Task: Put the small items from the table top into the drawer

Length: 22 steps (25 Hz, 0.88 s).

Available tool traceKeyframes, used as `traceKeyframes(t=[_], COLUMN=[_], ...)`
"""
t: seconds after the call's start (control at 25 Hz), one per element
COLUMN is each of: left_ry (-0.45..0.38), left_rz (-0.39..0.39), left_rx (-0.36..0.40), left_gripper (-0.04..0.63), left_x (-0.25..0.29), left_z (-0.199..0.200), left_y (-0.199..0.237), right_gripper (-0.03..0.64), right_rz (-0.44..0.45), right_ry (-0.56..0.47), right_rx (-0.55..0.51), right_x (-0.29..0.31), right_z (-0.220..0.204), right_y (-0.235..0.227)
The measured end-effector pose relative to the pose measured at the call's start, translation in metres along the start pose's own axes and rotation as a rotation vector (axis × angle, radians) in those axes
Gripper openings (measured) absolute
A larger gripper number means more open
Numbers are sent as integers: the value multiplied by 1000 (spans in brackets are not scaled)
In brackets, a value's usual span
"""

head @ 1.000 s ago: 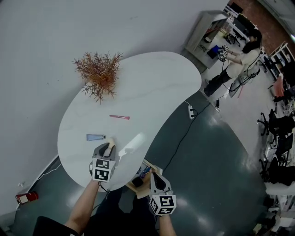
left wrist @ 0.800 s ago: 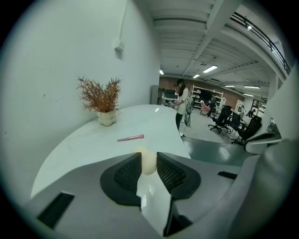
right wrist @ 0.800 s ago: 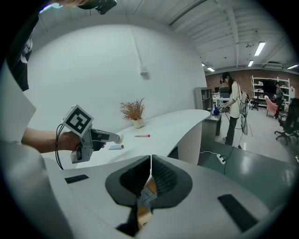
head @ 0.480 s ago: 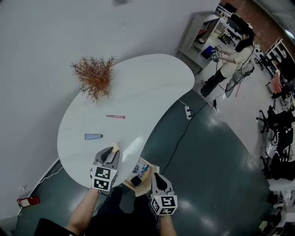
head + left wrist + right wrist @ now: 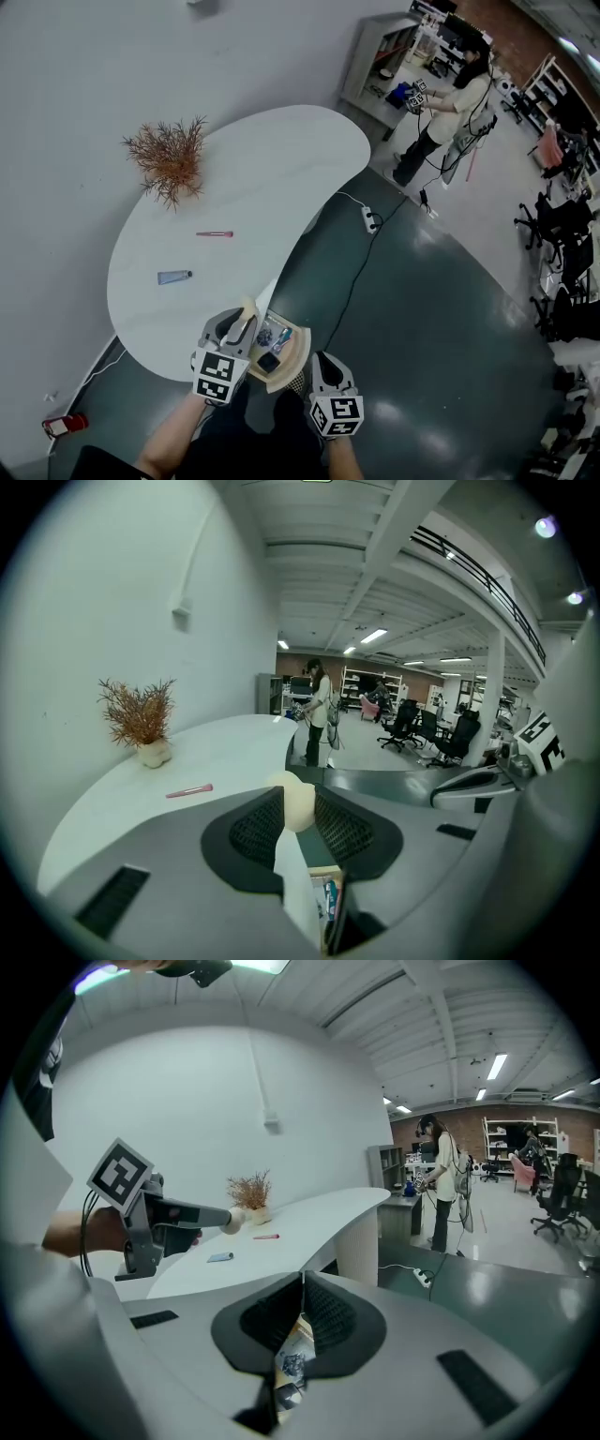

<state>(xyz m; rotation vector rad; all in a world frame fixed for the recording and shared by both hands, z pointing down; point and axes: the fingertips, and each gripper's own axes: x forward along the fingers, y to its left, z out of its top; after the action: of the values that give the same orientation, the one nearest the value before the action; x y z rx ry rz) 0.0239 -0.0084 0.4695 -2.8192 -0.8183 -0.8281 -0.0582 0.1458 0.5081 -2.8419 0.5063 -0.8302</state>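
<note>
My left gripper (image 5: 242, 321) is shut on a small cream rounded item (image 5: 248, 307), held at the table's near edge just left of the open wooden drawer (image 5: 300, 339). In the left gripper view the cream item (image 5: 293, 800) sits squeezed between the jaws, with the drawer's contents (image 5: 330, 904) below. My right gripper (image 5: 322, 364) is shut with nothing in it, just right of the drawer. A pink stick (image 5: 214, 233) and a blue tube (image 5: 173, 277) lie on the white table (image 5: 281, 169). The right gripper view shows my left gripper (image 5: 227, 1217), the tube (image 5: 220, 1257) and the stick (image 5: 265, 1237).
A dried plant in a pale pot (image 5: 169, 159) stands at the table's far left. A power strip with its cable (image 5: 369, 219) lies on the dark floor. A person (image 5: 450, 94) stands by a cabinet far off at the upper right. Office chairs line the right edge.
My left gripper has lifted the cream item off the table and carried it right, up to the drawer's side. The right gripper has shifted a little beside the drawer.
</note>
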Motion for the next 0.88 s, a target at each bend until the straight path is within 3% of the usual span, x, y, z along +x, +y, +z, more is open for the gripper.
traceKeyframes(t=[0.28, 0.88], left_ry=[32, 96], left_rz=[-71, -148], left_rx=[25, 67], left_gripper=[110, 110], left_x=[7, 29], left_z=[-21, -81], left_y=[-46, -105], right_gripper=[31, 29], right_rz=[-25, -28], right_ry=[9, 36], right_rx=[24, 55], right_x=[-20, -37], right_z=[-16, -58], right_y=[-16, -42])
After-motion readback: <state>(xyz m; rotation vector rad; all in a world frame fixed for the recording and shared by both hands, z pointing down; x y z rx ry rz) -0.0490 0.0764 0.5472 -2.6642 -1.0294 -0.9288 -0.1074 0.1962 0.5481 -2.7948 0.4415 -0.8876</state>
